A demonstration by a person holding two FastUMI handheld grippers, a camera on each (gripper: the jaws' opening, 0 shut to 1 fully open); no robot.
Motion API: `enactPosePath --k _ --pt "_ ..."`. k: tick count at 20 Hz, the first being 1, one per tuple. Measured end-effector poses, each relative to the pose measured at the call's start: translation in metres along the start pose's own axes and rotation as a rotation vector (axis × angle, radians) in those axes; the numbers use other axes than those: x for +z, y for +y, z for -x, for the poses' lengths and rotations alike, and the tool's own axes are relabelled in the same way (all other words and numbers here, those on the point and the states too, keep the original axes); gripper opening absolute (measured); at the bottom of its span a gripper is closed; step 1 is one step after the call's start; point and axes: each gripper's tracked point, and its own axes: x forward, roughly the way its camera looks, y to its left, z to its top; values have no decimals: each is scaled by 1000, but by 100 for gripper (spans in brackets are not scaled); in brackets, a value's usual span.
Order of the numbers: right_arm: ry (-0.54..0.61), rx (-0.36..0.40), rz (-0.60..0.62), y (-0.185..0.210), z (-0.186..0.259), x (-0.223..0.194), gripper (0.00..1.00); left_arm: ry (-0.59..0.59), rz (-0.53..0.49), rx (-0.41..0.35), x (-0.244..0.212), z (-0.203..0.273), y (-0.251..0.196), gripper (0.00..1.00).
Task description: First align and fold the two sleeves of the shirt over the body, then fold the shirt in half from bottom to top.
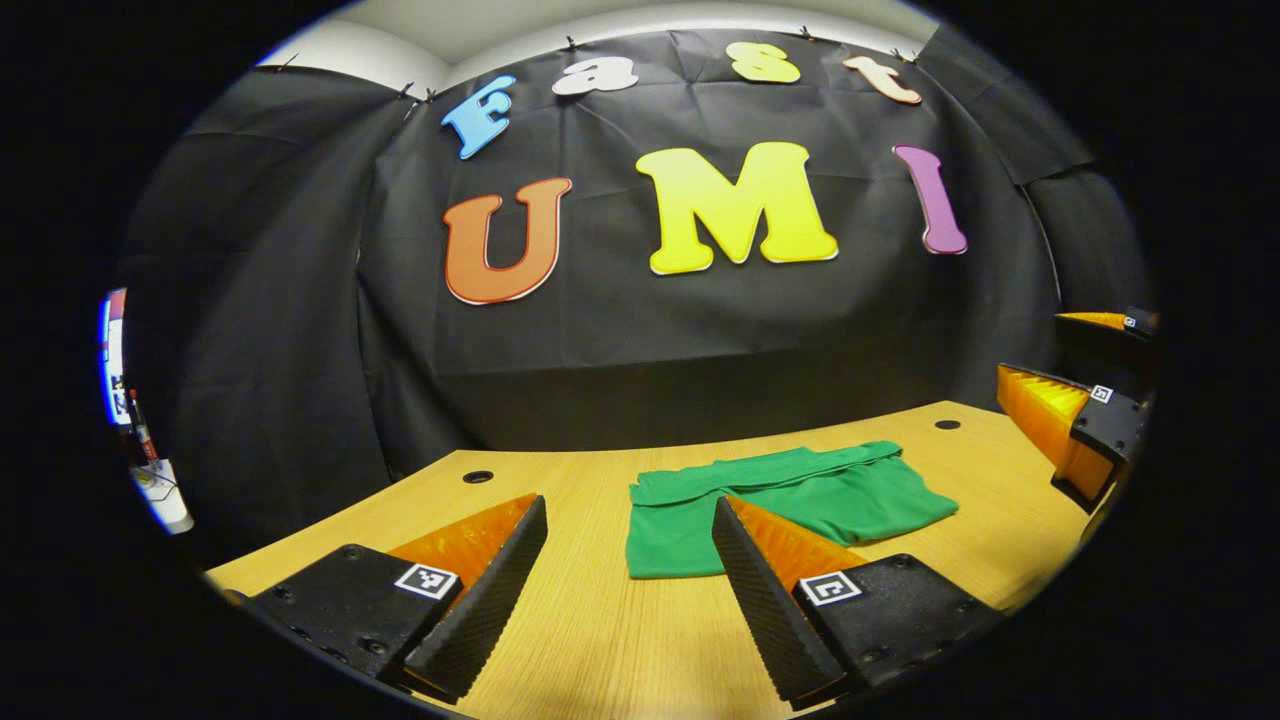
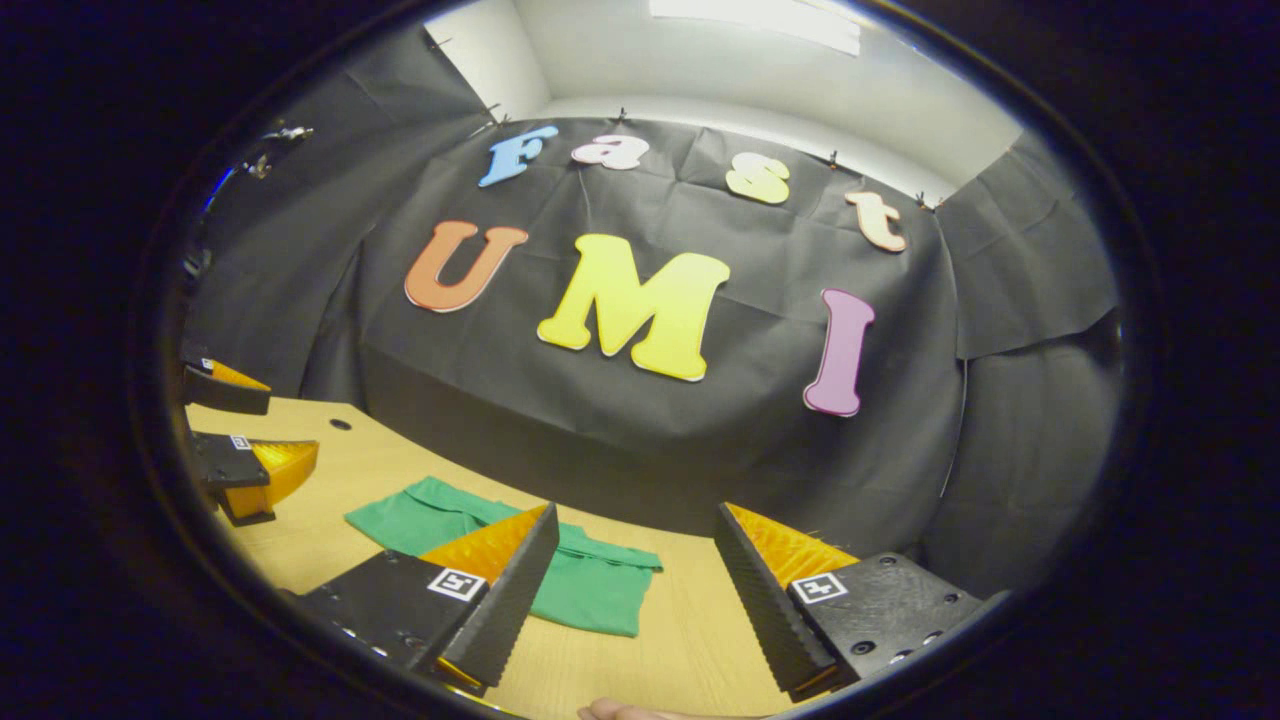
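Shirt (image 1: 800, 500): thin green cloth, judged light, limp and prone to slide on the smooth wooden table (image 1: 600, 620); best pinched at a hem edge or corner. It lies low and right of centre in the left gripper view, a compact flat bundle with a folded band along its far edge, sleeves not distinguishable. Left gripper (image 1: 630, 590) and right gripper (image 2: 630, 600): fingers spread, holding nothing.
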Motion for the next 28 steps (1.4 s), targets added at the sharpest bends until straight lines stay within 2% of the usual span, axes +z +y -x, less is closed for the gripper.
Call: enactPosePath --k 4,7,9,12,15,19,28 --pt "22 17 -33 -22 78 30 95 24 18 33 28 61 1 100" --pt "56 9 -101 -49 116 38 95 7 -5 1 50 95 -7 100" --pt "80 10 -119 -64 133 41 95 -1 38 -25 57 115 -15 100" --pt "66 -14 -132 -87 142 48 95 -24 89 -88 71 132 -33 100" --pt "86 -18 -154 -96 144 40 95 -51 68 -73 78 133 -25 100" --pt "139 18 -159 -89 136 22 95 -61 108 -19 78 130 -8 100" --pt "166 39 -129 -76 131 8 95 -33 120 -31 67 123 -7 100"
